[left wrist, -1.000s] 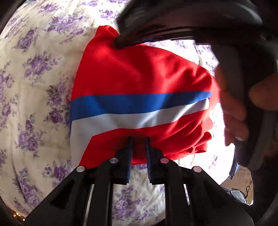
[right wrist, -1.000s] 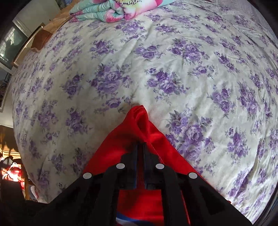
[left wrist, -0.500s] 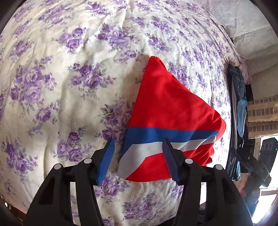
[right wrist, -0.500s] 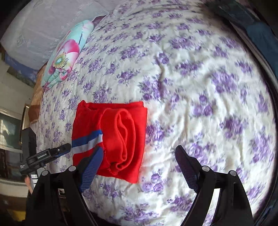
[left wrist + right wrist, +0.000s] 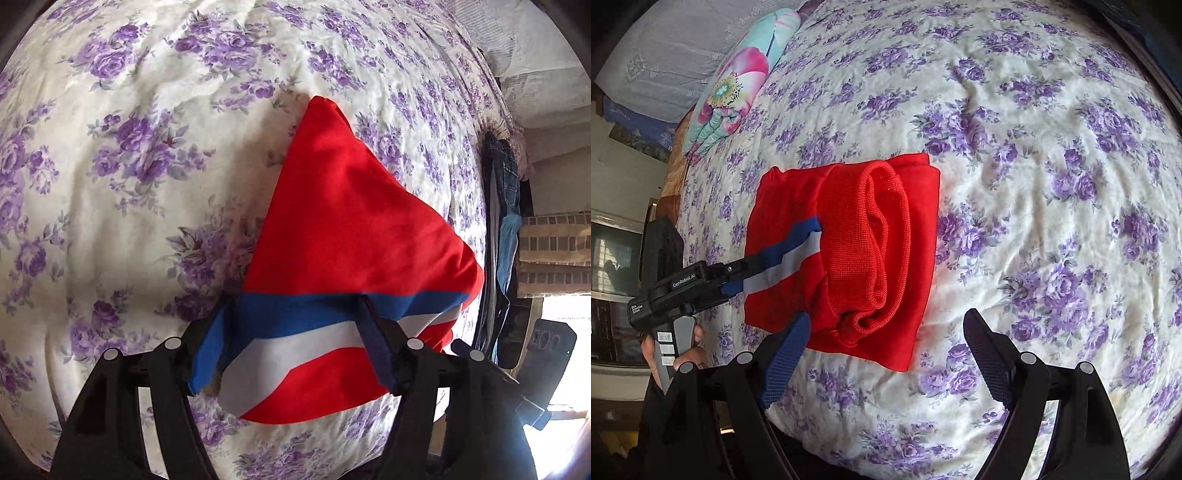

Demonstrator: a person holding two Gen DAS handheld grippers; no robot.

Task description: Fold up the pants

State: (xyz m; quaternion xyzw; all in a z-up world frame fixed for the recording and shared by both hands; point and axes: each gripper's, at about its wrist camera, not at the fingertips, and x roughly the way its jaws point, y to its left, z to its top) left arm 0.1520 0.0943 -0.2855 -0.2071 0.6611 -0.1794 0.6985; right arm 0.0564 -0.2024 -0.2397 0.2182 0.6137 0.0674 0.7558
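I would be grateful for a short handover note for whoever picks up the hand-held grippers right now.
Left hand-held gripper: jaws have just been opening; they stand apart over the striped edge of the pants, with no clear clamp on the cloth.
Right hand-held gripper: jaws have just been opening; wide open above the bedspread, nothing between them.
Pants: folded into a compact red bundle with a blue and white stripe, lying on the flowered bedspread.
Done: the folds appear finished and both grips released.
Left: probably only to lift the left hand-held gripper clear and, if wanted, tidy the loose edge.
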